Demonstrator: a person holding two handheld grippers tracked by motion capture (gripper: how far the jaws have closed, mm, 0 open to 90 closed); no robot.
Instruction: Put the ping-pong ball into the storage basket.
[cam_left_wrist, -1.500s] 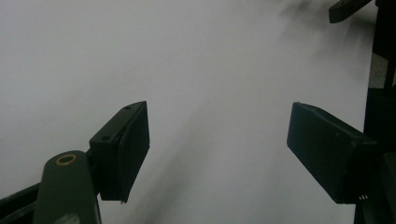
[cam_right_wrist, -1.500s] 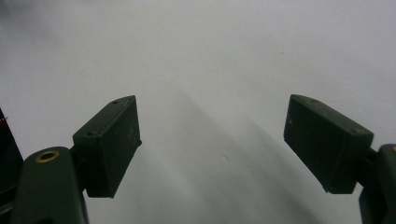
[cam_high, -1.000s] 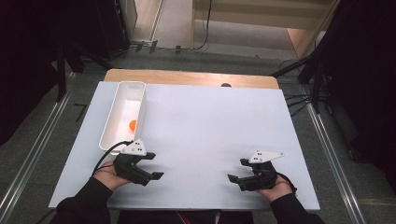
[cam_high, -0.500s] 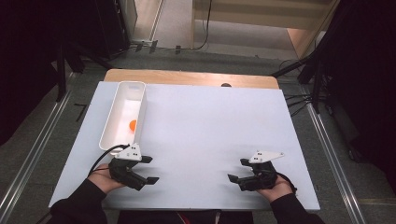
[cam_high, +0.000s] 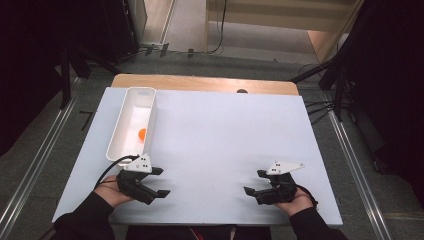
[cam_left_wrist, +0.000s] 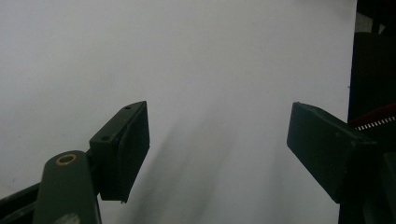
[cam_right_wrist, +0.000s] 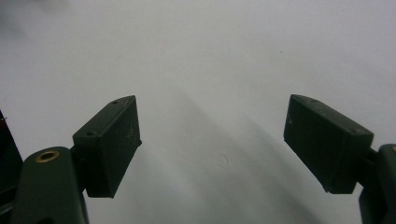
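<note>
Two black two-jaw grippers, one long white plastic tray and one small orange ball is the full count in the high view, all on a white table board (cam_high: 220, 135). The left gripper (cam_high: 161, 182) sits at the near left edge, its jaws spread wide with nothing between them, pointing across toward the other one. The right gripper (cam_high: 253, 182) is at the near right, jaws also wide and empty, pointing back at it. Compared with a second ago the left gripper looks turned a bit, tips lower toward the near edge; the right one hasn't budged. The white tray (cam_high: 116, 135) is up ahead of the left jaws, off to their outer side and well apart from them, and the orange ball (cam_high: 142, 133) lies inside it, the only thing in there.

Left gripper view: both pads (cam_left_wrist: 133, 144) stand far apart, just bare white board between and beyond them.

Right gripper view: same deal, pads (cam_right_wrist: 116, 140) wide apart over plain white board.
</note>
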